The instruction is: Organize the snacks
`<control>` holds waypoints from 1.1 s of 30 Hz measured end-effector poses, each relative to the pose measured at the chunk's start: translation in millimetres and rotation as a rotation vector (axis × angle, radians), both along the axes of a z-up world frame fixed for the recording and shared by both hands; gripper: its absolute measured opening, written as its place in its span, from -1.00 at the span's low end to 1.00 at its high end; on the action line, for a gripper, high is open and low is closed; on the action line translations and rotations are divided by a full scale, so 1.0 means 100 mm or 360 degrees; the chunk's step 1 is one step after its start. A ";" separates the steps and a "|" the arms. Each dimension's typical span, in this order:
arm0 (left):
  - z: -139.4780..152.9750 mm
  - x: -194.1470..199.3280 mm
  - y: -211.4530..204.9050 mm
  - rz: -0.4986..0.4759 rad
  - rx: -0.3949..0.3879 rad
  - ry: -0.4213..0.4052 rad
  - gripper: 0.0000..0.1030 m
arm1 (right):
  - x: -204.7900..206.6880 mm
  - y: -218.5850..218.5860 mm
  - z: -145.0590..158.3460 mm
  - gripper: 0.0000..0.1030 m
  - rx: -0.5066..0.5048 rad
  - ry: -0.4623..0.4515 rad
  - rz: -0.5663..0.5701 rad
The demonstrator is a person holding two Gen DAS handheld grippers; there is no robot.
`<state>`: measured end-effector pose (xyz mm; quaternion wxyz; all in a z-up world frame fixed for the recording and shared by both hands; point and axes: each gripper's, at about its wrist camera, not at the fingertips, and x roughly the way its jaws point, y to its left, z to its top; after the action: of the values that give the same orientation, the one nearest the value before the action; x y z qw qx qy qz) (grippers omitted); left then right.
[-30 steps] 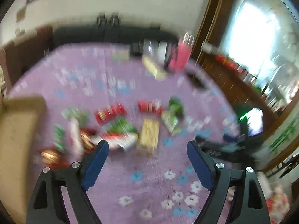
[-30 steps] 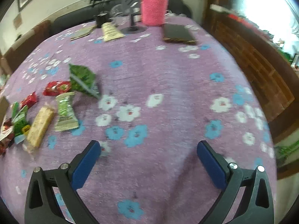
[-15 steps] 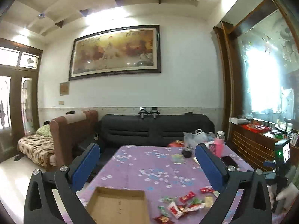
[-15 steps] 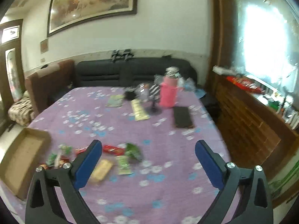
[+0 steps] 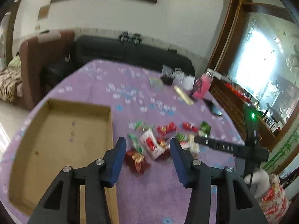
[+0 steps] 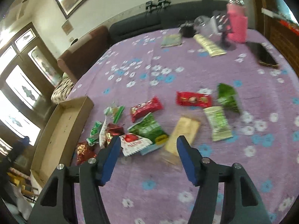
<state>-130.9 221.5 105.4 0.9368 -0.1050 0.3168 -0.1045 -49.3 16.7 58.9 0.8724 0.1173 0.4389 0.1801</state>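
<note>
So far nothing is sorted: the cardboard box [image 5: 61,140] is seen empty, while the snacks [image 6: 149,123] lie scattered beside it on the bench [image 6: 205,71]. Both the left gripper [image 5: 147,158] and right gripper [image 6: 147,155] are closing, nothing held.

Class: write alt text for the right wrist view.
The right gripper, jaws closing on nothing, hangs over snack packets scattered on a purple floral tablecloth. An empty cardboard tray lies to their left.
</note>
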 end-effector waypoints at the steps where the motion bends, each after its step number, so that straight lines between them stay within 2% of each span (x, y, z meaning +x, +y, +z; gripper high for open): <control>1: -0.07 0.04 -0.01 -0.0009 -0.0002 0.0031 0.00 | 0.02 0.05 -0.03 0.20 0.0007 0.0014 0.0015; 7: -0.15 0.11 -0.09 -0.0054 0.0061 0.0079 0.00 | 0.15 0.30 -0.24 0.19 -0.0008 0.0073 0.0083; 8: -0.15 0.07 -0.04 -0.0057 0.0065 0.0081 0.00 | 0.16 0.33 -0.25 -0.03 0.0009 0.0083 0.0100; 9: -0.16 0.07 -0.05 -0.0062 0.0064 0.0084 0.00 | 0.16 0.35 -0.27 -0.39 0.0021 0.0090 0.0115; 10: -0.17 0.08 -0.05 -0.0066 0.0064 0.0086 0.00 | 0.16 0.36 -0.29 -0.53 0.0044 0.0107 0.0136; 11: -0.18 0.08 -0.04 -0.0070 0.0066 0.0090 0.00 | 0.15 0.35 -0.31 -0.85 0.0080 0.0127 0.0153; 12: -0.18 0.07 -0.05 -0.0075 0.0069 0.0100 0.00 | 0.14 0.35 -0.33 -0.99 0.0106 0.0144 0.0165; 16: -0.26 0.11 -0.09 -0.0094 0.0076 0.0143 0.00 | 0.00 0.27 -0.30 -0.99 0.0121 0.0125 0.0175; 19: -0.30 0.15 -0.13 -0.0113 0.0066 0.0171 0.00 | -0.10 0.21 -0.29 -0.98 0.0065 0.0096 0.0157; 23: -0.32 0.29 -0.27 -0.0150 0.0124 0.0190 0.00 | -0.18 0.11 -0.23 -0.96 0.0028 0.0034 0.0134; 24: -0.31 0.35 -0.31 -0.0158 0.0141 0.0187 0.00 | -0.19 0.08 -0.22 -0.91 0.0037 0.0028 0.0123; 27: -0.34 0.58 -0.43 -0.0173 0.0203 0.0223 -0.24 | -0.20 0.01 -0.20 -0.71 0.0059 0.0009 0.0085; 29: -0.44 0.76 -0.49 -0.0159 0.0247 0.0300 -0.46 | -0.20 -0.02 -0.20 -0.68 0.0065 0.0003 0.0074; 33: -0.67 1.02 -0.49 -0.0072 0.0275 0.0441 -0.48 | -0.22 -0.11 -0.22 -0.66 0.0087 0.0004 0.0053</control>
<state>-28.9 172.9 38.4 0.8871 -0.0303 0.4532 -0.0825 -71.2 5.8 37.3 0.8653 0.1341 0.4367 0.2064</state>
